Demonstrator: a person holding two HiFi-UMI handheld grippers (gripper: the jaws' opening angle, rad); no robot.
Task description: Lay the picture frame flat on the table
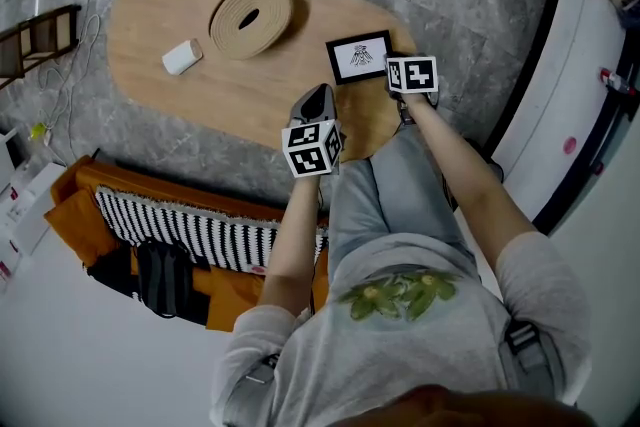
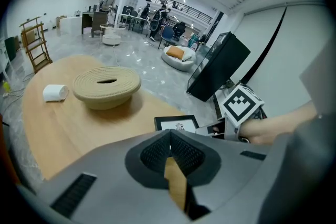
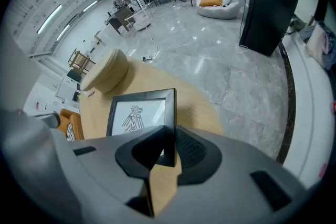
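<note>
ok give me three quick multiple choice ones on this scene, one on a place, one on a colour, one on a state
1. Where on the table is the picture frame?
A. at the edge nearest the person
B. at the far end
C. on the floor beneath it

2. What colour is the frame's border?
A. white
B. black
C. red

3. How do the right gripper's jaws stand?
A. wide apart, nothing between them
B. shut on nothing
C. closed on the frame's edge

Answers:
1 A, the head view shows it just beyond the person's legs.
2 B, a black border surrounds a white print.
3 C, the right gripper view shows the frame's side between the jaws.
</note>
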